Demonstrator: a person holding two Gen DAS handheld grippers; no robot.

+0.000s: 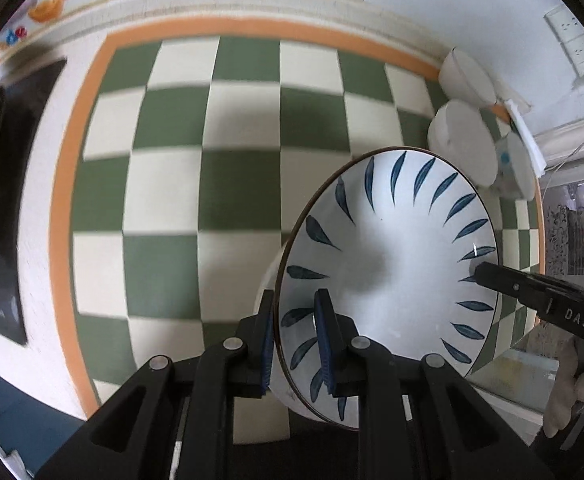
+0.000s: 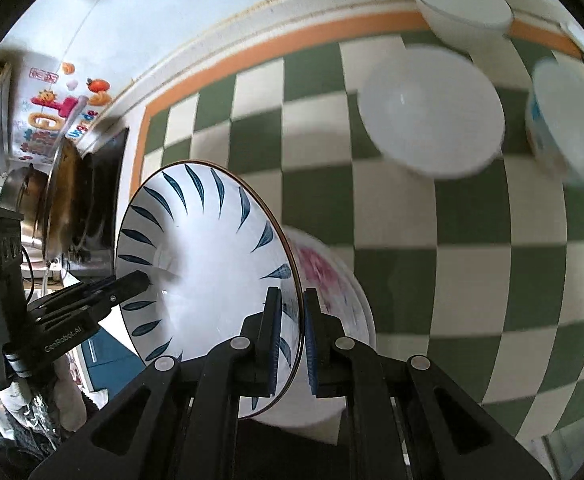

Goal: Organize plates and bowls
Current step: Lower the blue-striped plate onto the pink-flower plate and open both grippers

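A white bowl with blue leaf marks [image 1: 395, 280] is held up above the green-and-cream checked tabletop [image 1: 212, 184]. My left gripper [image 1: 296, 344] is shut on its near rim. My right gripper [image 2: 292, 338] is shut on the opposite rim of the same bowl [image 2: 208, 264]. Each gripper shows in the other's view, the right one [image 1: 487, 276] and the left one [image 2: 136, 280]. Under the bowl a pink-flowered dish [image 2: 327, 280] shows, blurred. Plain white bowls [image 2: 431, 112] [image 2: 461, 4] stand at the far side, with a blue-printed bowl [image 2: 563, 120] beside them.
The white bowls also show at the right in the left wrist view [image 1: 463, 140]. A black stove top [image 1: 8, 200] and a metal pot [image 2: 52, 208] are at the left. The wall [image 1: 411, 4] runs behind, with sockets [image 1: 571, 36] at the right.
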